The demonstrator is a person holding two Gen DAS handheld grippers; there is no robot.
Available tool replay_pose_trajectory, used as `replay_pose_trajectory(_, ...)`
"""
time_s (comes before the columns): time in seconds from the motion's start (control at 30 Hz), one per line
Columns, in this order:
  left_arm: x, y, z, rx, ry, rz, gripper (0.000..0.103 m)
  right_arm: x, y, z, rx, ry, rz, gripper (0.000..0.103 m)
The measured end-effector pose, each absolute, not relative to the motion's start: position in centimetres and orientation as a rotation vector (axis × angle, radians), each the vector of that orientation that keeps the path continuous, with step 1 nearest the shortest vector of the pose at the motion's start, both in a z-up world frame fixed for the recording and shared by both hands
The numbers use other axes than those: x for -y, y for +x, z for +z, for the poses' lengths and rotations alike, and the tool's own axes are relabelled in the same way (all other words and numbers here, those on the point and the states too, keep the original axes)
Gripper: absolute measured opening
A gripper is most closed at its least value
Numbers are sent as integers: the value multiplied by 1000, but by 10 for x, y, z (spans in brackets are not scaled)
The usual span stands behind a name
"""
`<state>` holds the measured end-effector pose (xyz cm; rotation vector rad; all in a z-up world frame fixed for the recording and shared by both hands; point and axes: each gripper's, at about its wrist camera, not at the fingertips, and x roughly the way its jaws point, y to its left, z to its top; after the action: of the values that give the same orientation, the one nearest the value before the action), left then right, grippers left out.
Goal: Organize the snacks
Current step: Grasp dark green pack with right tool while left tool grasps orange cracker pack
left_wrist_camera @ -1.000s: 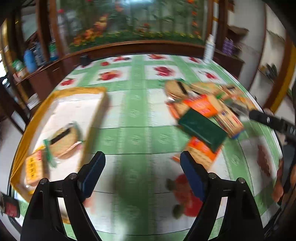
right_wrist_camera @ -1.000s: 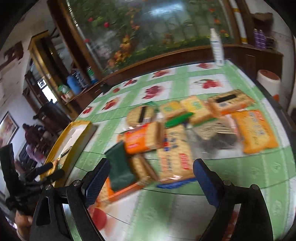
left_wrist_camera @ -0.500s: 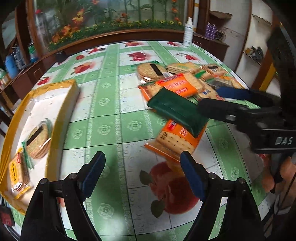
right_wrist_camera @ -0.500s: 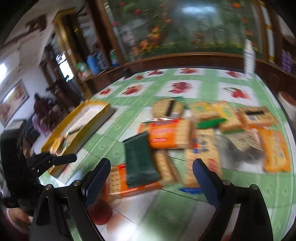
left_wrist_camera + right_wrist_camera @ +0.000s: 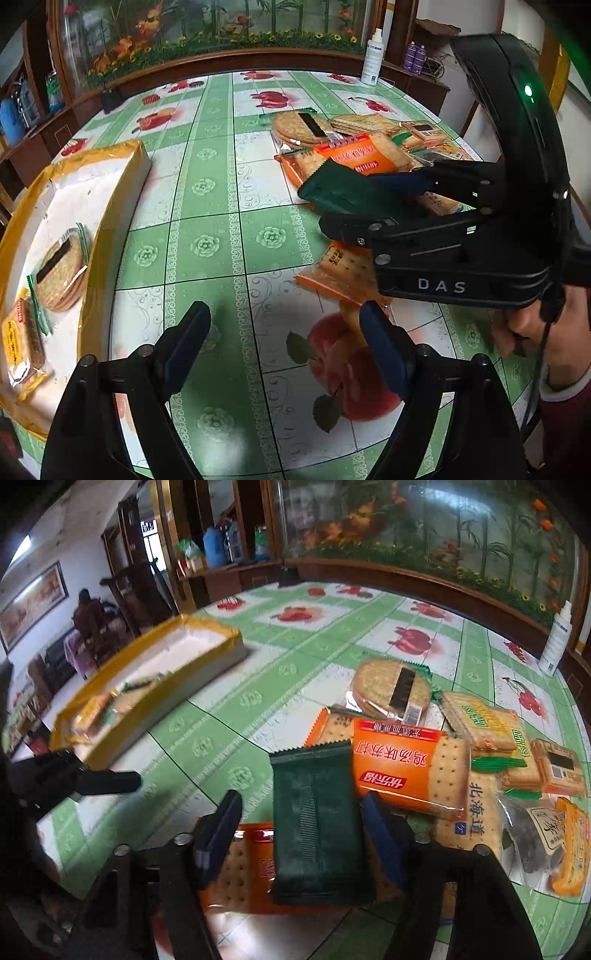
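Left wrist: green tablecloth (image 5: 236, 229) (fruit-printed).

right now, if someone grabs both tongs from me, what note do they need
Left tongs: open, empty, over bare tablecloth.
Right tongs: just been closing around the dark green packet; right pad touches it, left pad shows a gap, so no grip yet.
Done: a round cracker pack and a yellow biscuit pack lie in the yellow-edged tray.
Left: the green packet, then the remaining pile, including the orange cracker pack.
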<state>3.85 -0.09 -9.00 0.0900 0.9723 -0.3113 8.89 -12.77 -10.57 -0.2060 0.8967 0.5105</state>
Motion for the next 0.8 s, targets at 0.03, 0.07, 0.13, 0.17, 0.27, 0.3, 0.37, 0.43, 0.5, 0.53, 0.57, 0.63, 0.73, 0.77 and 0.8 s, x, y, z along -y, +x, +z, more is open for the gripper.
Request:
replay_pose_trajectory(0.03, 1, 39, -90, -976, 85, -318, 83, 127, 89, -107, -889, -220, 504, 63)
replay_pose_trajectory(0.07, 2, 40, -90, -977, 82, -325, 83, 126, 89, -107, -888, -231, 498, 60)
replay_pose_trajectory(0.13, 5, 42, -89, -980, 83, -340, 83, 128, 88, -105, -875, -247, 469, 45)
replay_pose_trajectory(0.17, 7, 43, -88, -979, 87, -350, 83, 133, 88, -103, -878, -212, 474, 45)
replay_pose_trajectory(0.27, 20, 45, -85, -978, 113, -403, 83, 149, 85, -96, -867, -143, 471, 45)
replay_pose_trajectory(0.3, 25, 47, -85, -980, 124, -425, 83, 157, 82, -92, -855, -114, 469, 45)
replay_pose_trajectory(0.37, 41, 51, -87, -983, 163, -467, 83, 172, 75, -83, -836, -54, 469, 45)
replay_pose_trajectory(0.43, 55, 56, -90, -983, 203, -485, 83, 189, 68, -76, -816, 4, 461, 45)
replay_pose_trajectory(0.5, 69, 64, -96, -992, 234, -494, 83, 207, 63, -71, -807, 75, 460, 45)
replay_pose_trajectory(0.53, 72, 66, -98, -994, 239, -491, 83, 216, 60, -69, -804, 109, 457, 45)
replay_pose_trajectory(0.57, 76, 70, -101, -998, 247, -484, 83, 223, 58, -69, -802, 130, 449, 45)
replay_pose_trajectory(0.63, 81, 75, -106, -1015, 244, -482, 83, 234, 55, -68, -798, 161, 437, 45)
replay_pose_trajectory(0.73, 82, 79, -106, -1010, 218, -460, 83, 249, 50, -65, -785, 203, 418, 45)
replay_pose_trajectory(0.77, 81, 82, -106, -1015, 194, -455, 82, 252, 48, -64, -781, 210, 413, 45)
replay_pose_trajectory(0.8, 80, 83, -105, -1013, 177, -449, 78, 254, 46, -63, -777, 215, 409, 45)
